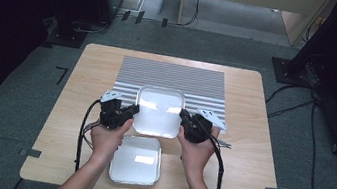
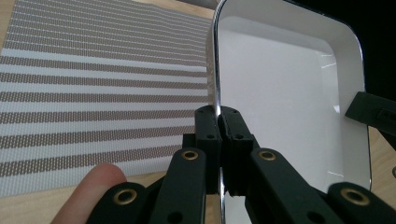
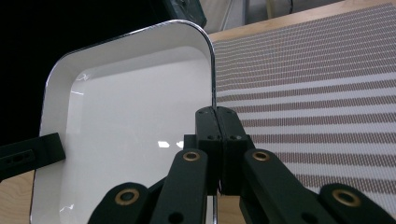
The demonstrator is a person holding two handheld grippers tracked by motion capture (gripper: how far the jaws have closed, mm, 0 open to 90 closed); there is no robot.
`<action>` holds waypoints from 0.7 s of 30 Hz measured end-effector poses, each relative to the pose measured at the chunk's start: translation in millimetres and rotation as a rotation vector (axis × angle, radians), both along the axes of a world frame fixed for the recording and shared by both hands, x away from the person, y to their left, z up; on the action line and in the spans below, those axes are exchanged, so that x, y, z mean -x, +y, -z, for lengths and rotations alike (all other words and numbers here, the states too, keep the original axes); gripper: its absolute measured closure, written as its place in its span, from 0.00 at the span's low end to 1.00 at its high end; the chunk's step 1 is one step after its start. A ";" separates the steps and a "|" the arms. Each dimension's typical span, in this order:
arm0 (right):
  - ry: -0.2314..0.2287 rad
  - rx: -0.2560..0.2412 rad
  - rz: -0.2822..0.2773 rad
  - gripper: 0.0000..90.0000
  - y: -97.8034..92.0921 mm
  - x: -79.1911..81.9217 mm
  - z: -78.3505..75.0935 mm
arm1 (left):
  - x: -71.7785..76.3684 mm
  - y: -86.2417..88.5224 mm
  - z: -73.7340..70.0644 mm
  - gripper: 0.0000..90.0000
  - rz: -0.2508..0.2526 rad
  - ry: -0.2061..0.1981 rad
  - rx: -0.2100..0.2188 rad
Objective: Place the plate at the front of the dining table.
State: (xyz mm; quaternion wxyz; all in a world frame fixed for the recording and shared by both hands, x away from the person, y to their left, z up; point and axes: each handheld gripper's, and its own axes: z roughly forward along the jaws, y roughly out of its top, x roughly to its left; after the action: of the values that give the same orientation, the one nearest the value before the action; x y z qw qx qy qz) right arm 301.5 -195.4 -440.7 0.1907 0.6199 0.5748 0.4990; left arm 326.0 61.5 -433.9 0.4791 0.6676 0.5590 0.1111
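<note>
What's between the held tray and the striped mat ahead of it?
Nothing visible. Both grippers, left and right, pinch opposite rims of the white tray, which already overlaps the bare striped mat. A second tray lies nearer the person.

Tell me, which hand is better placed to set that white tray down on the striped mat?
Neither: the left gripper and right gripper each clamp an opposite rim of the tray, so both should lower it together.

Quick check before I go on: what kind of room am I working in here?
Probably a lab or recording workspace, not a kitchen: a light wooden table on grey carpet, loose black cables across the floor, and dark equipment stands around the edges.
</note>
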 end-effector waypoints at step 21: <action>0.051 -0.006 -0.016 1.00 -9.9 -58.5 5.5 | -52.0 -15.4 5.2 0.99 -0.048 0.021 -0.041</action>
State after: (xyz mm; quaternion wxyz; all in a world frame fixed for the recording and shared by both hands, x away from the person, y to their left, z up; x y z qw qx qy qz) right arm 360.0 -205.2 -446.2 0.1701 0.6284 0.5829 0.4862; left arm 378.0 46.1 -439.1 0.4566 0.6646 0.5776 0.1270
